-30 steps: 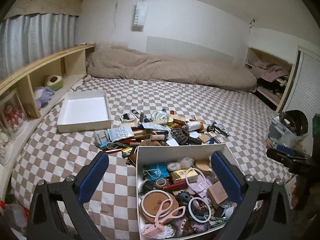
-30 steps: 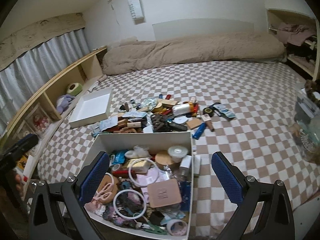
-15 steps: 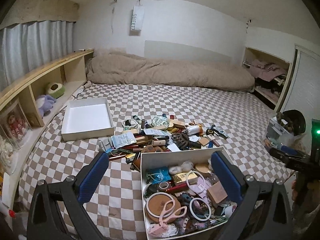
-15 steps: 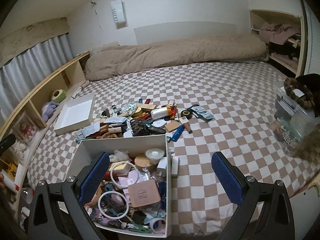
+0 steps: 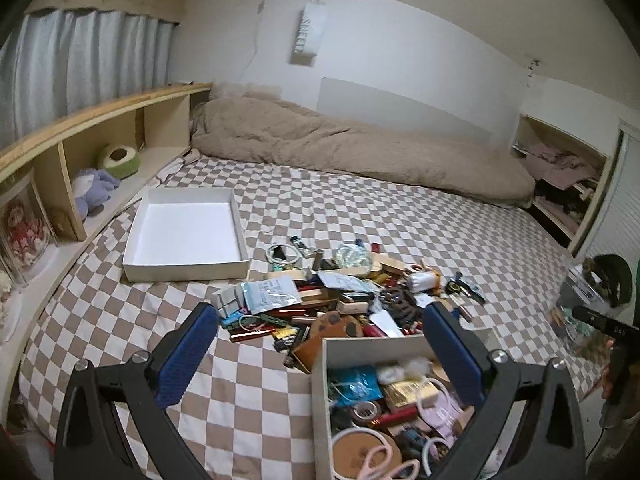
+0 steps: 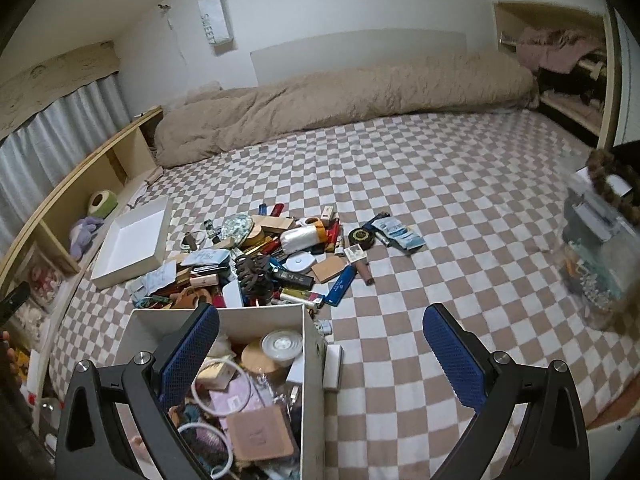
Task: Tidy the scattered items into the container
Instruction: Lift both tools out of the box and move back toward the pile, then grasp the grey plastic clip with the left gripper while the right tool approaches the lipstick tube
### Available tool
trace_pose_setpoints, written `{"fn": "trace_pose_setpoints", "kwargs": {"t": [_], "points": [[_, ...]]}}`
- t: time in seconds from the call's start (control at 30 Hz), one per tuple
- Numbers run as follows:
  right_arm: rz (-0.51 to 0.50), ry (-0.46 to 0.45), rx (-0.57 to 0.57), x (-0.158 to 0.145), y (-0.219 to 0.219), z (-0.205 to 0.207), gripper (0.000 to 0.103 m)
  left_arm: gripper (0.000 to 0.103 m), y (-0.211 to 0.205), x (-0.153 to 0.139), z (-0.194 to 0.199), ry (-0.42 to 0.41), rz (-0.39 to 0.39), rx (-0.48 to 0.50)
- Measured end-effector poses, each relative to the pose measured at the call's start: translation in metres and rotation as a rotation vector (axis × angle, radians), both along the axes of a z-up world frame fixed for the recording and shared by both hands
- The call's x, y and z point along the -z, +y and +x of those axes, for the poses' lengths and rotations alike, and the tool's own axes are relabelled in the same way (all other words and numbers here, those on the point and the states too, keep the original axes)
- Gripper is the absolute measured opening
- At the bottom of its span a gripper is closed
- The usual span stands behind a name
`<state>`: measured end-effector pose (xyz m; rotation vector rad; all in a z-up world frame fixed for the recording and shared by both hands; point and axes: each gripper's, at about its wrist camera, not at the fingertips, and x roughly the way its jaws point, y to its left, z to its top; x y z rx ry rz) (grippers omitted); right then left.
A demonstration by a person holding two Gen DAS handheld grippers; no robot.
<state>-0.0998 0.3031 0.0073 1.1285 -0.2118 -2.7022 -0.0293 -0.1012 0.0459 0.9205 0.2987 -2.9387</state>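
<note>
A heap of scattered small items [image 5: 340,304] [image 6: 272,264] lies mid-bed on the checked cover: packets, lighters, a dark hair claw, a tape roll. In front of it stands a white box [image 5: 372,346] [image 6: 310,344] crammed with rings, tins and cards. An empty white lid-like box [image 5: 184,236] [image 6: 134,240] sits to the left. My left gripper [image 5: 320,344] hovers open above the bed, its right finger over the full box. My right gripper [image 6: 320,348] is open too, its left finger over that box. Neither holds anything.
A beige duvet [image 5: 360,156] is bunched along the far wall. A wooden shelf [image 5: 80,148] with soft toys runs down the left side. A clear container [image 6: 600,248] with odds and ends stands at the bed's right edge. The other gripper's handle [image 5: 616,344] shows at right.
Both cameras have drifted: the left view swung rightwards and nearer so the full box sits lower right; the right view shifted so the box sits lower left. Both grippers stay open.
</note>
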Motion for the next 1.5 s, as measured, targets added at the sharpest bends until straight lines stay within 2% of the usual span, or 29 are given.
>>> {"fn": "trace_pose_setpoints", "kwargs": {"t": [0.47, 0.67, 0.87, 1.17, 1.33, 1.5], "points": [[-0.038, -0.061, 0.035, 0.057, 0.011, -0.072, 0.102, 0.103, -0.051, 0.061, -0.069, -0.070, 0.002, -0.096], [-0.044, -0.077, 0.043, 0.080, 0.017, -0.095, 0.102, 0.103, -0.064, 0.093, -0.100, -0.123, -0.025, -0.130], [-0.095, -0.099, 0.092, 0.112, 0.029, -0.112, 0.102, 0.103, -0.078, 0.124, -0.125, -0.157, -0.046, -0.161], [-0.096, -0.106, 0.157, 0.156, 0.037, -0.124, 0.103, 0.103, -0.107, 0.162, -0.138, -0.161, 0.028, -0.286], [-0.096, -0.087, 0.189, 0.177, 0.044, -0.114, 0.103, 0.103, -0.130, 0.181, -0.140, -0.172, 0.085, -0.351], [-0.085, -0.077, 0.209, 0.195, 0.045, -0.107, 0.103, 0.103, -0.139, 0.197, -0.136, -0.167, 0.066, -0.413]]}}
